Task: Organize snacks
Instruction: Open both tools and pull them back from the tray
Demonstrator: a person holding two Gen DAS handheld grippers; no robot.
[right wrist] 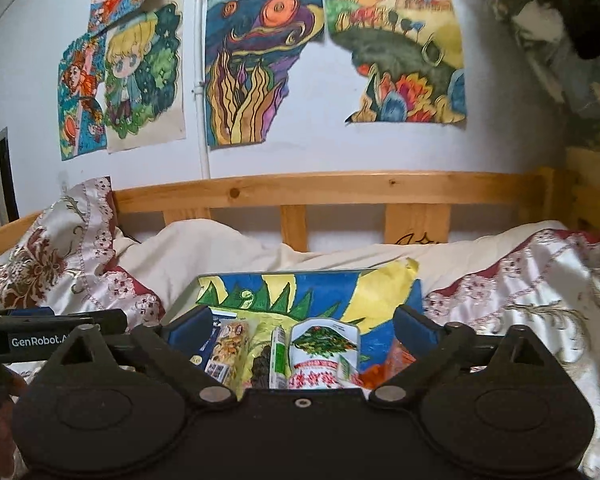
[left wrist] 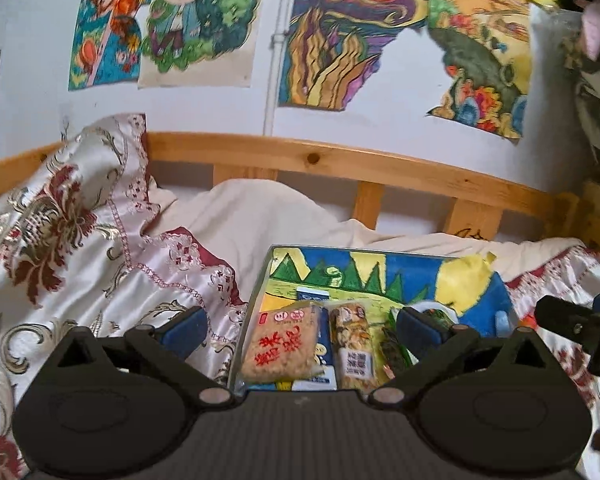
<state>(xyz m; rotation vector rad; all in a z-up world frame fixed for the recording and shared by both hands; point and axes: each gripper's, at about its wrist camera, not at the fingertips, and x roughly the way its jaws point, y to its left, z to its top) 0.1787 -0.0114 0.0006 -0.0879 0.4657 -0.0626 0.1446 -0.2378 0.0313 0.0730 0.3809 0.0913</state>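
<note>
Both claws hang spread wide and empty above the near edge of the painted tray on the bed. Left gripper frames the rice-cake pack and the granola bar — long axes running near to far. Right gripper sits nearer the tea tin and green carton — snacks lie just ahead and below

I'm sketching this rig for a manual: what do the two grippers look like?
Both grippers, left and right, are matte black with rounded, ribbed housings, silver pivot pins and blue pads inside the fingers. White "GenRobot" lettering marks the left one's side.
</note>
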